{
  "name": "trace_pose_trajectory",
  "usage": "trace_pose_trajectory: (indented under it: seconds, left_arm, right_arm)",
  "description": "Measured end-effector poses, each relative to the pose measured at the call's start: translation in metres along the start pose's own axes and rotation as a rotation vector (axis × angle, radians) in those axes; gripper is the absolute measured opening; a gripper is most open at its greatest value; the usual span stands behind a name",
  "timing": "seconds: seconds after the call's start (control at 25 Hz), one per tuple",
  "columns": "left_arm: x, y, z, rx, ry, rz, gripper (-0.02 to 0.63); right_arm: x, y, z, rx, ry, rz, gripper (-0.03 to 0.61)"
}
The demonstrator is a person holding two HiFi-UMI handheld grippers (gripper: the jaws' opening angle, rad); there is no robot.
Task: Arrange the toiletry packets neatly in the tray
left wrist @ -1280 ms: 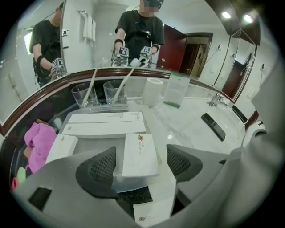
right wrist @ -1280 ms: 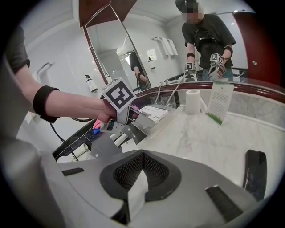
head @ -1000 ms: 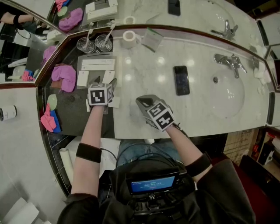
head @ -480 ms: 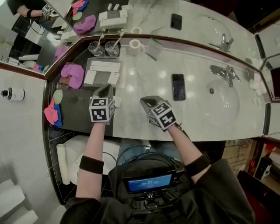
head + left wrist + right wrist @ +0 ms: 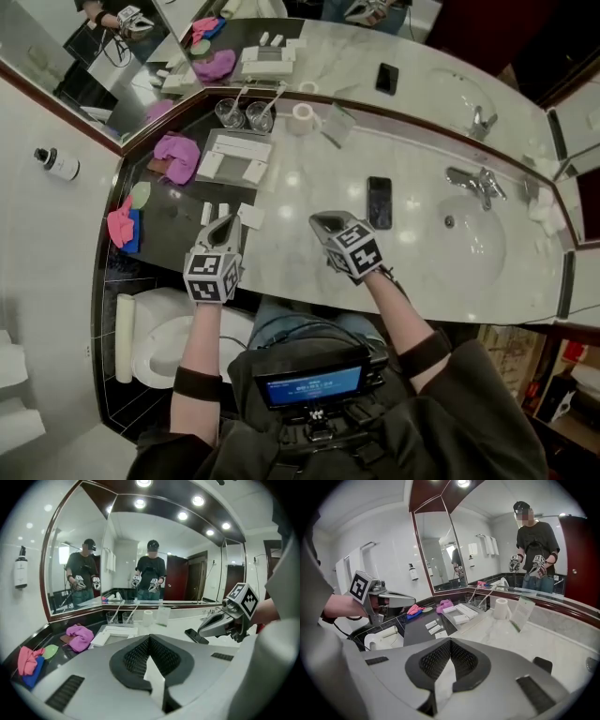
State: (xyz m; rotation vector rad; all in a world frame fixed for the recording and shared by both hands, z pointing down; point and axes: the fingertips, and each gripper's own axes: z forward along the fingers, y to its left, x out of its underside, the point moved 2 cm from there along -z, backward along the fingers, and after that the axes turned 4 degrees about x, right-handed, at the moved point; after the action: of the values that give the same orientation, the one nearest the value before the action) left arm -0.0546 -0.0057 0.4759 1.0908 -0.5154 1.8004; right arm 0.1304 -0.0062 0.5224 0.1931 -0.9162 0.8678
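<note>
A grey tray (image 5: 232,169) at the back of the dark counter holds white toiletry packets (image 5: 242,147); it also shows in the left gripper view (image 5: 112,633) and the right gripper view (image 5: 461,613). Three loose white packets (image 5: 222,212) lie side by side on the dark counter in front of it, also visible from the right gripper (image 5: 436,629). My left gripper (image 5: 225,226) hangs just short of them; its jaws have just been closing and now meet with nothing between them (image 5: 150,638). My right gripper (image 5: 324,223) hovers over the marble, shut and empty (image 5: 450,643).
A pink cloth (image 5: 178,155) lies left of the tray, with two glasses (image 5: 246,114), a tissue roll (image 5: 302,117) and a card stand (image 5: 337,124) behind. A phone (image 5: 379,202) and the sink (image 5: 473,248) are to the right. A toilet (image 5: 159,337) stands below the counter edge.
The left gripper, open low over the loose packets before, has shut and drawn back up toward me. The right gripper has lifted a little. The head view has swung.
</note>
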Motion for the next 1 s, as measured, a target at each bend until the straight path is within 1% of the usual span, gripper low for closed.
trace_pose_trajectory:
  seconds: [0.12, 0.24, 0.48, 0.68, 0.88, 0.92, 0.96, 1.0]
  left_arm:
    - [0.009, -0.007, -0.022, -0.011, -0.028, -0.04, 0.002]
    - [0.019, -0.01, -0.038, -0.031, -0.034, -0.063, 0.002]
    - [0.034, -0.003, -0.052, -0.044, -0.047, -0.121, 0.0]
    - [0.035, 0.005, -0.056, -0.055, -0.036, -0.101, 0.0]
    - [0.032, 0.011, -0.055, -0.047, -0.047, -0.132, 0.0]
    - [0.032, 0.013, -0.054, -0.046, -0.045, -0.126, 0.0]
    - [0.032, 0.014, -0.053, -0.045, -0.042, -0.117, 0.0]
    - [0.032, 0.016, -0.053, -0.045, -0.039, -0.109, 0.0]
  right_arm:
    - [0.005, 0.003, -0.008, -0.012, -0.008, -0.019, 0.006]
    - [0.009, 0.006, -0.015, -0.023, -0.013, -0.027, 0.006]
    - [0.018, 0.008, -0.018, -0.021, -0.016, -0.022, 0.006]
    - [0.019, 0.011, -0.013, -0.017, -0.02, -0.012, 0.006]
    - [0.018, 0.015, -0.005, -0.01, -0.015, -0.014, 0.006]
    - [0.018, 0.015, -0.002, -0.007, -0.015, -0.018, 0.009]
    - [0.017, 0.016, 0.0, -0.003, -0.014, -0.026, 0.026]
    - [0.016, 0.018, 0.003, 0.0, -0.012, -0.036, 0.026]
